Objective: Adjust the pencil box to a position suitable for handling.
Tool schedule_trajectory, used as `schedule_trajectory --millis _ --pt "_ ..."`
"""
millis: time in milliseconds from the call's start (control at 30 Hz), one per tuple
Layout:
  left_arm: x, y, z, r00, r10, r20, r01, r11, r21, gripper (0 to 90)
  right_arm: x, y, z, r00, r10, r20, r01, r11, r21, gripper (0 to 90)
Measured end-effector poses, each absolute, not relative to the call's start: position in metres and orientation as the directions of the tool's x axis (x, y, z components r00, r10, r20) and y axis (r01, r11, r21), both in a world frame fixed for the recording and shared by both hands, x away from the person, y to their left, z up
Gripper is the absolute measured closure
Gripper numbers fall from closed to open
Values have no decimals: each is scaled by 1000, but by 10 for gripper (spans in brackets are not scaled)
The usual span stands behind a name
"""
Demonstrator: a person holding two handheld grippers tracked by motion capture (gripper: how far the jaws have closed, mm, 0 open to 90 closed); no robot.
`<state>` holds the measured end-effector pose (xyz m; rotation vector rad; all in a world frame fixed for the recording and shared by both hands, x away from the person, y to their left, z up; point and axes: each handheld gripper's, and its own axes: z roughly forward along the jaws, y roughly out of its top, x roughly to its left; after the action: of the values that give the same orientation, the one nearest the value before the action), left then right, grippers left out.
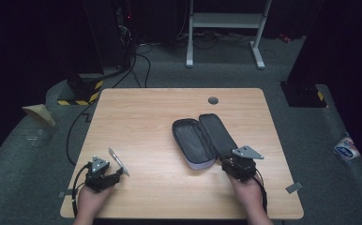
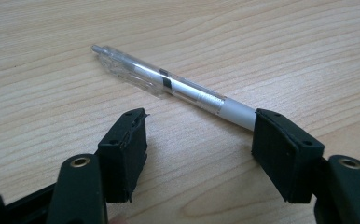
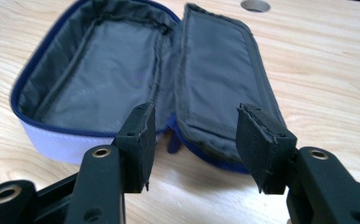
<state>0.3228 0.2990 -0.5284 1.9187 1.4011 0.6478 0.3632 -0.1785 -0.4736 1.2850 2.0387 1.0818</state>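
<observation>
A clear plastic ballpoint pen with a white grip section lies flat on the light wood-grain desk, near its front-left corner, set at a slant. In the left gripper view its clicker end points up and to the left, and its white end runs behind the pad of the right-hand jaw. The left claw sits low over the desk with its jaws spread wide apart; the pen's white section is at or just behind one pad, while the other pad stands off from the barrel, so nothing is clamped. From the high view the left claw is held by the person's left hand at the desk's near edge, the pen just beyond it.

Well apart to the right, an oblong fabric pencil case with dark grey lining and a blue zipper edge lies unzipped and folded open, both halves facing up. Its outer wall shows pale lavender in the right gripper view. The right claw is released too, its jaws parted, one to each side of the near end of the case's flatter half; whether the pads touch the fabric cannot be told. The person's right hand holds it at the front-right of the desk.

A round grey grommet sits near the desk's far edge.
</observation>
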Motion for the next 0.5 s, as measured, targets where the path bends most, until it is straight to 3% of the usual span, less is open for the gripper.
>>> schedule_trajectory --millis 500 --pt "323 299 -528 300 954 7 623 -201 756 355 372 -127 -468 -560 828 19 468 297 832 456"
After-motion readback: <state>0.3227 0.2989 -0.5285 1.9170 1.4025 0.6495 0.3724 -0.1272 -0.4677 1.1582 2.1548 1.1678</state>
